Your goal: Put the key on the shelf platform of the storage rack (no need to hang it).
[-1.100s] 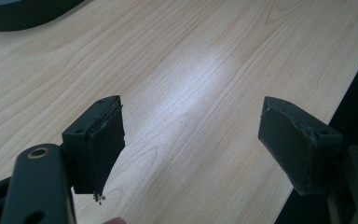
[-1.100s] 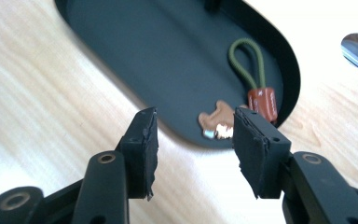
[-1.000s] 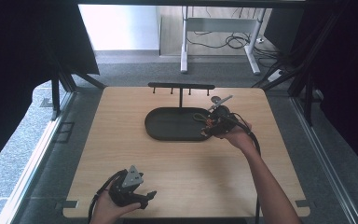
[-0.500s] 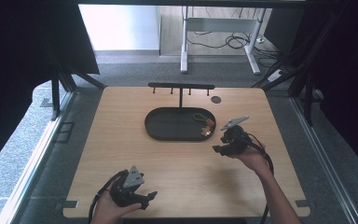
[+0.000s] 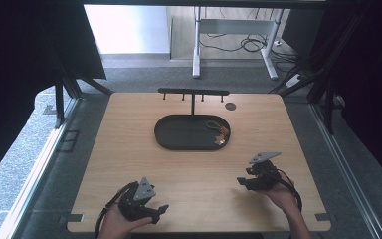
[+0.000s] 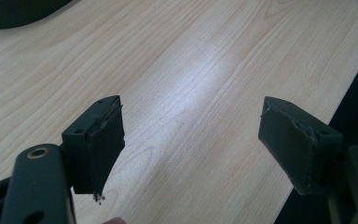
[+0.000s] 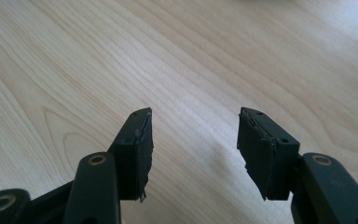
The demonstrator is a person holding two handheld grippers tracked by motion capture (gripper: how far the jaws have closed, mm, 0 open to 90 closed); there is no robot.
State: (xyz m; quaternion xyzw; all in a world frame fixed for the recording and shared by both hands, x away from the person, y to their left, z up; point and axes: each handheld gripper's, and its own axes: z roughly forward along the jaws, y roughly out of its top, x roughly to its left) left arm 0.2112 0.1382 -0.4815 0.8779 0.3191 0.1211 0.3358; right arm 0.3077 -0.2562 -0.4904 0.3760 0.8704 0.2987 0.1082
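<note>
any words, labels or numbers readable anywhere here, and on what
None can be read: the wooden table, the dark oval tray, the small keyring-like thing in it, the black hook rack and both grippers' jaws bear no visible text.

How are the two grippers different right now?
The left gripper has its jaws spread wider than the right gripper, whose jaws have just been opening. The left gripper sits at the near edge of the table, left of the middle; the right gripper is farther in, on the right, nearer the tray. Both are black, held in a hand, and have nothing between their jaws.
</note>
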